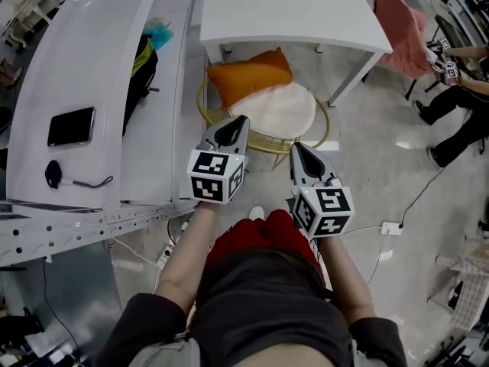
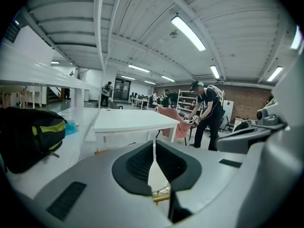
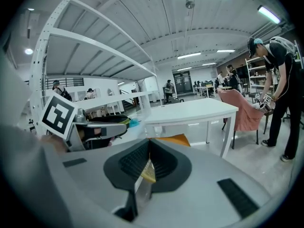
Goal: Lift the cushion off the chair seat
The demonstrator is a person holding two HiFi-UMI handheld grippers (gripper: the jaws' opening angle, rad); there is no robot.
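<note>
A long white curved bench [image 1: 92, 60] runs down the left side. On it lie a flat black phone [image 1: 71, 126] and a black bag with a yellow-green stripe [image 1: 141, 71].

Next comes the left claw [image 1: 241, 119], held in the person's left hand. Its two dark-padded jaws are pressed together at the tips with nothing between them. From above, its tip hangs over the near left rim of the gold wire chair [image 1: 263, 145].

The orange square cushion [image 1: 248, 75] lies on the back half of that chair, tucked partly under the edge of the white rectangular table [image 1: 290, 10]. It overlaps the far side of the round cream seat pad [image 1: 284, 109]. The cushion is beyond both claw tips and apart from them, and it is nearer the left one. The seat pad lies between the cushion and the claws.

The right claw [image 1: 296, 147] sits just right of the left one, over the chair's near rim. Its jaws are likewise closed on nothing. In the right gripper view the cushion [image 3: 175, 139] peeks out just past the closed tips, below the table.

Further right stands a chair draped in pink cloth [image 1: 401, 21], with a person in dark clothes [image 1: 458, 105] beside it.
</note>
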